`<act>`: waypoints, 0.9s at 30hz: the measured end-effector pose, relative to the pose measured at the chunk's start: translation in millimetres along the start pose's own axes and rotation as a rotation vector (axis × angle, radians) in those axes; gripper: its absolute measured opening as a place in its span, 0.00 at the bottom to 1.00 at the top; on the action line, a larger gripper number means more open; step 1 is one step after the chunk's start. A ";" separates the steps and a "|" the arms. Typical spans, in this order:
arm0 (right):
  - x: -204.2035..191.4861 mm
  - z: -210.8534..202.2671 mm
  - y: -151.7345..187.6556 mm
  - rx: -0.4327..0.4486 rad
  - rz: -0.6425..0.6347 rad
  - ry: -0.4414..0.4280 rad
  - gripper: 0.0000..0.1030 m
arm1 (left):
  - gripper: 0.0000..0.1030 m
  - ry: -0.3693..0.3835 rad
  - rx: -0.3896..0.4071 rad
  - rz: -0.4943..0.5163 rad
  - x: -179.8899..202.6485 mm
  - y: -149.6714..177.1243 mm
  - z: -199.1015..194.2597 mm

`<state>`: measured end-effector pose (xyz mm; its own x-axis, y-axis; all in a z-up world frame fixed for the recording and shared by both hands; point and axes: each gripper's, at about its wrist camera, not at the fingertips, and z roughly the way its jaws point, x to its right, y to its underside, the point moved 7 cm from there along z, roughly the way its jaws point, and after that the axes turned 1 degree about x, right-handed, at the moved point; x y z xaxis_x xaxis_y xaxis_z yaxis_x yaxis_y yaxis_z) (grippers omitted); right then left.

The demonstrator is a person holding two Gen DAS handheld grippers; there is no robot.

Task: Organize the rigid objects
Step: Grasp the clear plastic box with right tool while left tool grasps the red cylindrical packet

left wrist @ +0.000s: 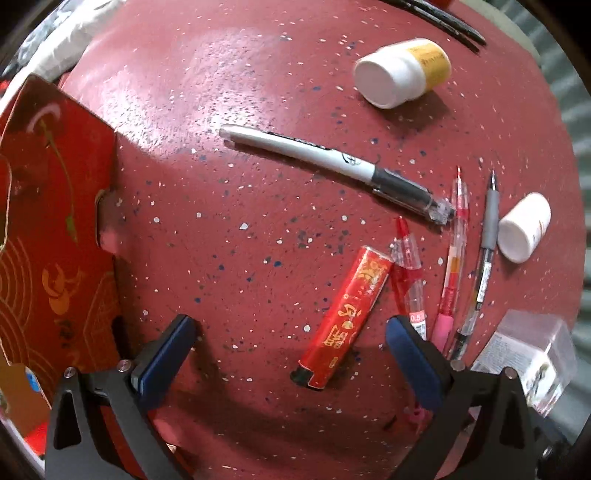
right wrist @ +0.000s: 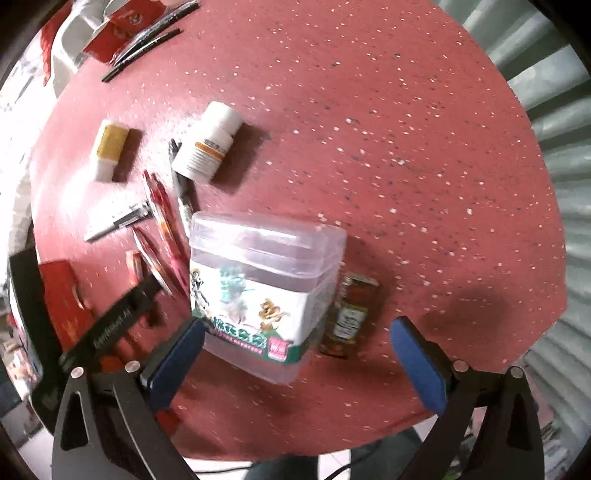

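On a red speckled round table (left wrist: 240, 110) lie a red lighter (left wrist: 345, 317), a silver marker pen (left wrist: 325, 158), several red, pink and grey pens (left wrist: 452, 266) and two white pill bottles (left wrist: 402, 72) (left wrist: 522, 227). My left gripper (left wrist: 290, 326) is open just above the table, its jaws on either side of the lighter's lower end, not touching it. My right gripper (right wrist: 297, 334) is open, with a clear plastic box (right wrist: 264, 284) with a cartoon label between its fingers. A small amber bottle (right wrist: 349, 314) lies to the right of the box.
A red and gold cardboard box (left wrist: 55, 221) stands at the table's left edge. Black chopsticks (left wrist: 443, 18) lie at the far edge. The clear box also shows at the left wrist view's right edge (left wrist: 532, 354). A corrugated grey wall (right wrist: 561, 147) is to the right.
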<state>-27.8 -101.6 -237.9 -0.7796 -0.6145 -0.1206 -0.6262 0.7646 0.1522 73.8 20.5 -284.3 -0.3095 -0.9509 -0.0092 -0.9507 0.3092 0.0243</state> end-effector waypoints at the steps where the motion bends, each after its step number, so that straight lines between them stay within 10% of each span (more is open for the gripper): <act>1: -3.6 0.4 -1.6 0.004 0.008 0.008 0.97 | 1.00 -0.001 0.009 0.009 1.1 -0.7 -0.2; 17: -12.1 15.9 -27.8 0.038 0.096 0.057 0.97 | 1.00 0.007 0.032 0.009 0.6 -0.5 -1.1; 20: -9.2 23.2 -29.5 0.028 0.082 0.072 0.78 | 1.00 0.006 0.035 0.011 0.6 1.5 -2.5; 27: -6.5 39.8 -22.0 -0.006 0.039 0.082 0.71 | 1.00 0.008 0.009 0.010 0.9 -2.1 0.5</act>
<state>-9.0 -106.6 -279.4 -0.8005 -0.5983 -0.0342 -0.5953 0.7872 0.1613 75.6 19.0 -284.9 -0.3191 -0.9477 -0.0009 -0.9476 0.3190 0.0150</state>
